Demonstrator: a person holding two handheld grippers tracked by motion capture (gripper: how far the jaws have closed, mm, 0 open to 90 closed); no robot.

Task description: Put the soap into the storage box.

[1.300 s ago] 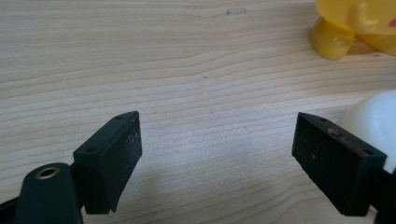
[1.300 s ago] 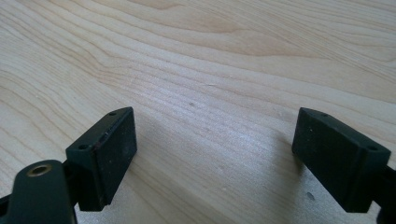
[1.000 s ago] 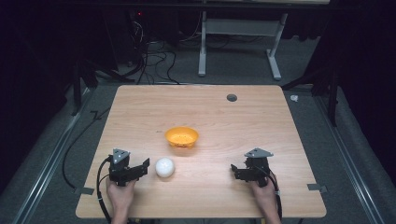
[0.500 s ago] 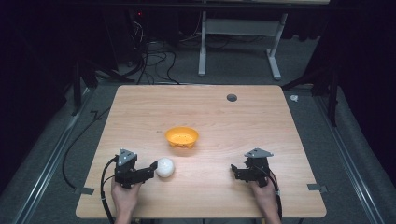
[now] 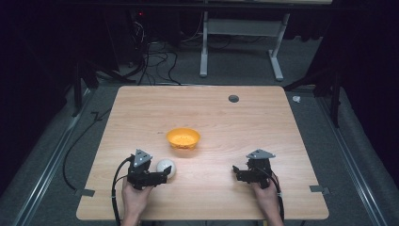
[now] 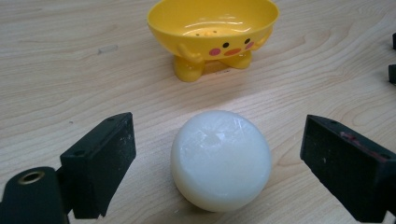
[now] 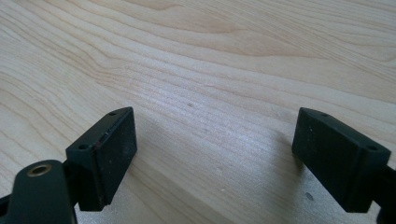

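Ball point(image 6: 220, 159) sits on the table point(image 5: 282, 127) between the two black jaws of the left gripper point(image 6: 219, 165), which stand wide apart with a clear gap on either side of it, so nothing touches it. The ball is white, smooth and slightly waxy, and it rests directly on the wood. In the high view the ball point(image 5: 165, 167) lies at the near left of the table, just at the tip of the left gripper point(image 5: 162, 176), whose jaws point to the right. A hand point(image 5: 134, 197) holds that gripper from the near edge.

Just beyond the ball stands a bowl point(image 6: 213, 29), yellow, on two stubby feet, with a small painted face of dots and pink cheeks on its side; its inside holds nothing. From above the bowl point(image 5: 183, 138) is near the middle of the table, a little farther and to the right of the ball, and apart from it.

The right gripper point(image 5: 237, 173) rests at the near right, well apart from the ball and the bowl, held by the other hand point(image 5: 266, 200). Its jaws are spread wide over bare wood, with nothing between them.

Counted: one ball, one bowl, two grippers, two hands, one table.
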